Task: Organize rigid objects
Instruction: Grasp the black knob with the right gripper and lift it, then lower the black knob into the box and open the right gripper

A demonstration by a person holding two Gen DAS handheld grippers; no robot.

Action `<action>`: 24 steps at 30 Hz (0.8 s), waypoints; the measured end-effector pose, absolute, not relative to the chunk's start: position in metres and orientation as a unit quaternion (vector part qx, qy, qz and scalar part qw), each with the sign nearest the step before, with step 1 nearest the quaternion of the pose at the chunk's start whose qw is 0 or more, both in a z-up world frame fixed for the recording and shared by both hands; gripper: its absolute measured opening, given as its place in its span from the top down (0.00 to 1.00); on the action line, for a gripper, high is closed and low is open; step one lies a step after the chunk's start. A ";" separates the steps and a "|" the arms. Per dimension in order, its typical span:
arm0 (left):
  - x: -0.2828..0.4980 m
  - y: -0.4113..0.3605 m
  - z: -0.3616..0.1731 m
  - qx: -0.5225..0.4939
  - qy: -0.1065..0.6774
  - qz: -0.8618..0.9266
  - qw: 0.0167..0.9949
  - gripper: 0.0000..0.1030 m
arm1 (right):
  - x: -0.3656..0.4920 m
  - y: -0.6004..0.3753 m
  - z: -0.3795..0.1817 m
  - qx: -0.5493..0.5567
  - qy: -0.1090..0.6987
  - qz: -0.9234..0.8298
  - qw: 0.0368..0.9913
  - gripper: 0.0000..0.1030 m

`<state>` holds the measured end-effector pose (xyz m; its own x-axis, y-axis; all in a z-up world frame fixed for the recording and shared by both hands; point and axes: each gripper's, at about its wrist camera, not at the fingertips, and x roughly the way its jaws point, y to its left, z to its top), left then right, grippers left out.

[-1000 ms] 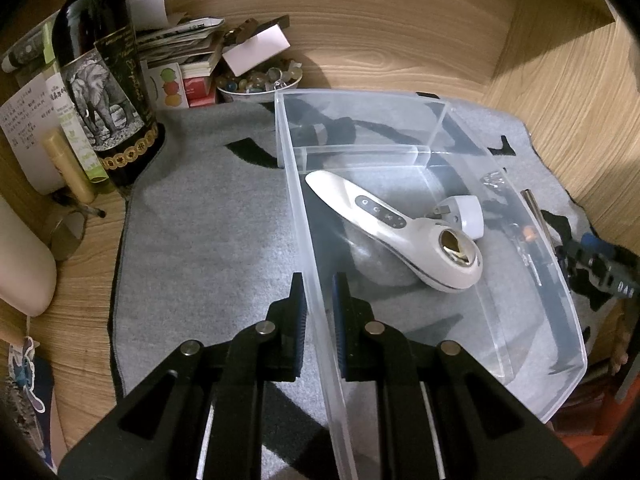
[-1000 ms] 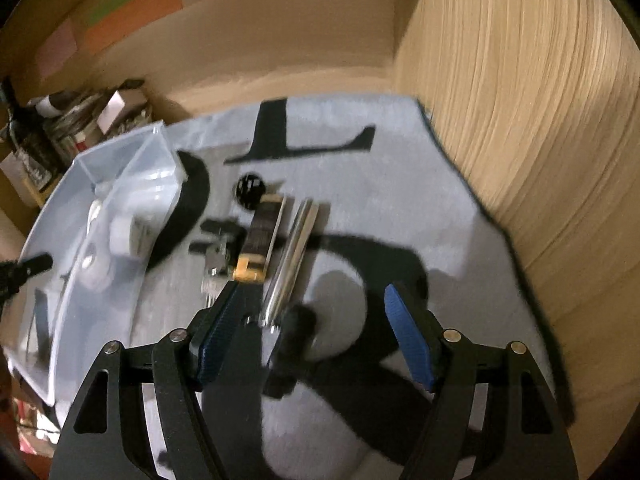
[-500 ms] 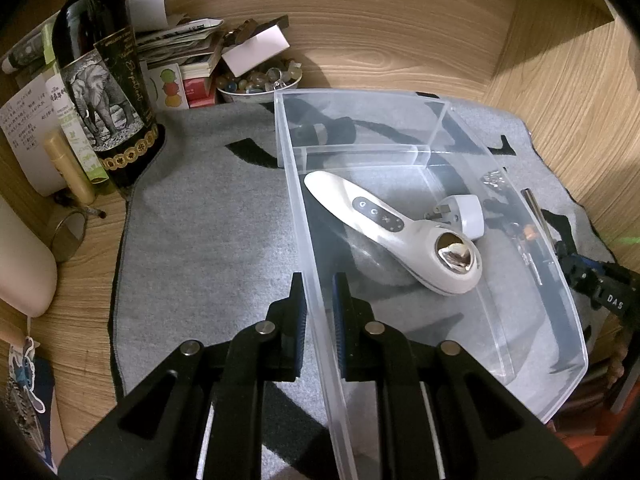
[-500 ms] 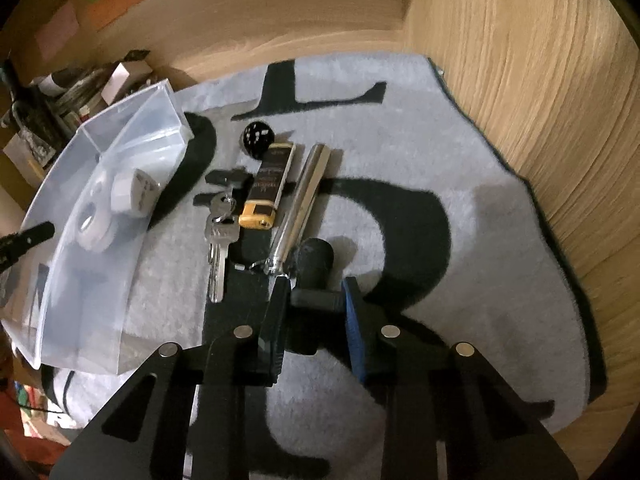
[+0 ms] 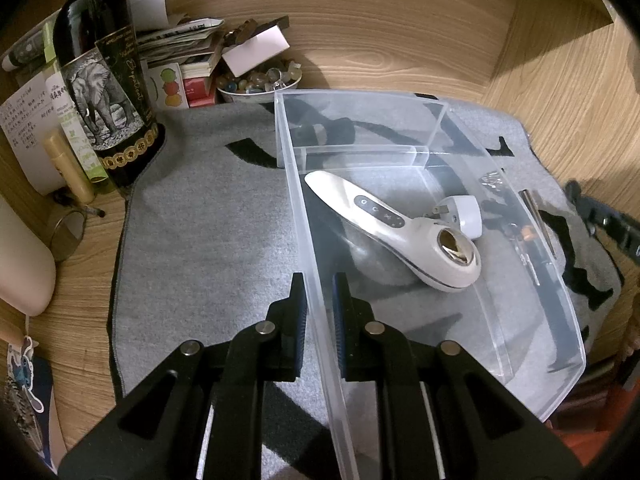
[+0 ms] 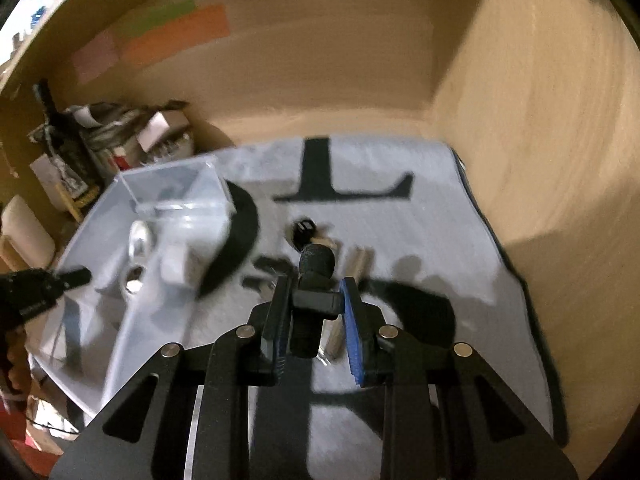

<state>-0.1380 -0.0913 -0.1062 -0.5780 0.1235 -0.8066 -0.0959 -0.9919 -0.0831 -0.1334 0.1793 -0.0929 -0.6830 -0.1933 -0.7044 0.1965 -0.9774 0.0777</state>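
While the left gripper [image 5: 318,296] clamps its jaws on the clear bin's [image 5: 566,312] near wall – massager [image 5: 400,232] and plug [image 5: 464,216] already inside – the right gripper [image 6: 314,300], jaws clamped on a black microphone [image 6: 316,264], hangs above keys, lighter and tube left on the bench.

Domestic setting: wood-panelled alcove, wine bottle [image 5: 106,92], stacked papers [image 5: 180,38], bowl of beads [image 5: 260,82] (far left), grey mat [image 5: 208,232].
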 end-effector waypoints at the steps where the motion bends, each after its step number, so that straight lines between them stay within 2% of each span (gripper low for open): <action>1: -0.138 -0.091 -0.106 -0.455 -0.016 0.888 0.062 0.88 | -0.136 0.176 -0.090 0.376 0.002 -0.920 0.111 0.78; 8: -0.137 -0.092 -0.106 -0.453 -0.018 0.889 0.062 0.88 | -0.152 0.158 -0.077 0.342 -0.034 -0.927 0.151 0.78; 24: -0.137 -0.093 -0.106 -0.452 -0.021 0.889 0.060 0.88 | -0.177 0.076 -0.081 0.343 0.038 -0.904 0.254 0.78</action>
<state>-0.1373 -0.0927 -0.1056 -0.5832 0.1264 -0.8024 -0.0883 -0.9918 -0.0921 -0.1772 0.0764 -0.0815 -0.6358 -0.4328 -0.6391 0.4848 -0.8682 0.1056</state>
